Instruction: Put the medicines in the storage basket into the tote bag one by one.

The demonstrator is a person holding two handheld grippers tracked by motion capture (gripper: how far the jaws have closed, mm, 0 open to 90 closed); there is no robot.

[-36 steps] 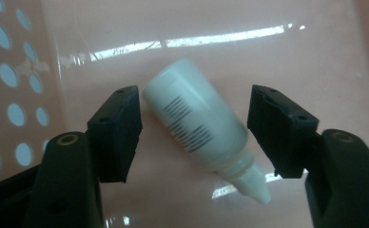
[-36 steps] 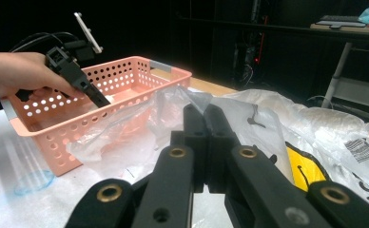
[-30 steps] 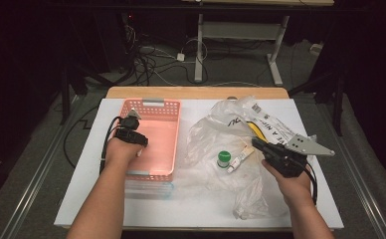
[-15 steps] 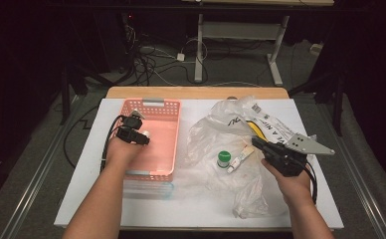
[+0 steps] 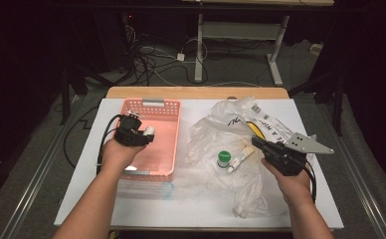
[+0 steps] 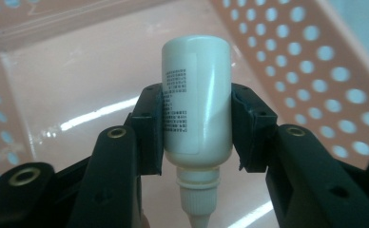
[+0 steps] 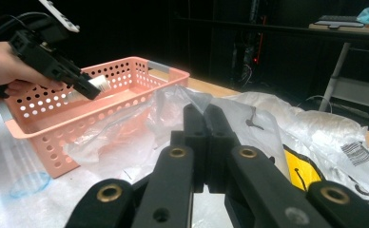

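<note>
White bottle [image 6: 197, 99] clamped in left gripper [image 6: 197, 126] over pink basket [image 5: 168, 107], right gripper [image 7: 205, 142] closed empty.

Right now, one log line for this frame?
left tongs: shut on white bottle, over pink basket | right tongs: shut, empty, by plastic bag | green-capped item: on bag

Left hand-held gripper [image 5: 148, 132] with white bottle [image 6: 197, 107], higher over basket [image 5: 168, 107].

The high view is looking forward and down from above the person's side onto the whole tabletop [image 5: 131, 209]. The left gripper view is peering close along its jaws into the pink basket [image 6: 54, 85]. The right gripper view is facing level across the tabletop, sharing that basket [image 7: 125, 80].
</note>
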